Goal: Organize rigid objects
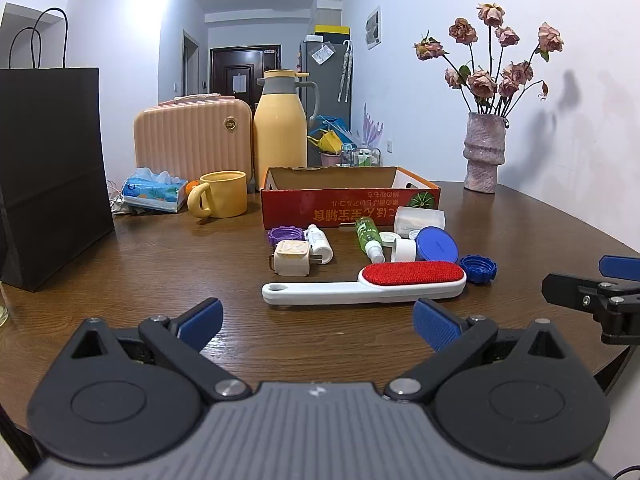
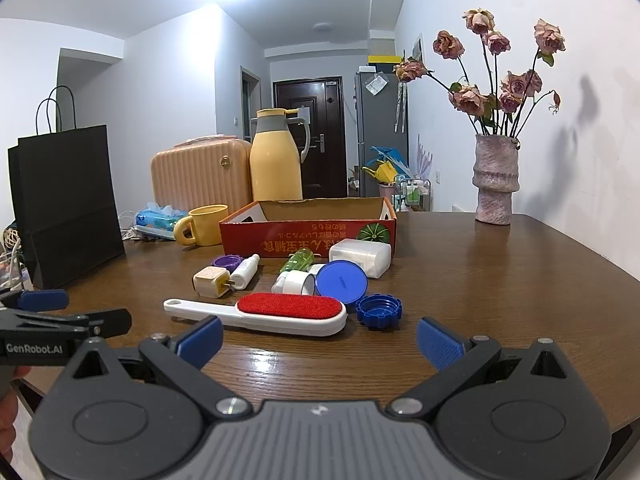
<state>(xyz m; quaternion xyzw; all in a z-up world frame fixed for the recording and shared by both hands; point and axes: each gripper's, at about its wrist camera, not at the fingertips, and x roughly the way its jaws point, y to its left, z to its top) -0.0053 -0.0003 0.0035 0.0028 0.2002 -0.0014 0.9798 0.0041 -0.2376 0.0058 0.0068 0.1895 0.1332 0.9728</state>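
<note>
A white lint brush with a red pad (image 1: 364,285) (image 2: 260,312) lies on the brown table just beyond both grippers. Behind it lie a cream plug adapter (image 1: 290,259) (image 2: 211,281), a purple cap (image 1: 284,235), a small white bottle (image 1: 320,243) (image 2: 245,271), a green spray bottle (image 1: 369,237), a white jar (image 2: 298,282), a blue round lid (image 1: 437,245) (image 2: 341,281), a blue ridged cap (image 1: 478,269) (image 2: 379,311) and a white box (image 2: 360,257). An open red cardboard box (image 1: 350,204) (image 2: 308,234) stands behind them. My left gripper (image 1: 318,322) and right gripper (image 2: 320,340) are open and empty.
A black paper bag (image 1: 52,176) stands at the left. A yellow mug (image 1: 220,194), tissue pack (image 1: 154,194), pink case (image 1: 194,142) and yellow thermos (image 1: 280,128) stand at the back. A vase of dried roses (image 1: 484,152) stands at the back right near the wall.
</note>
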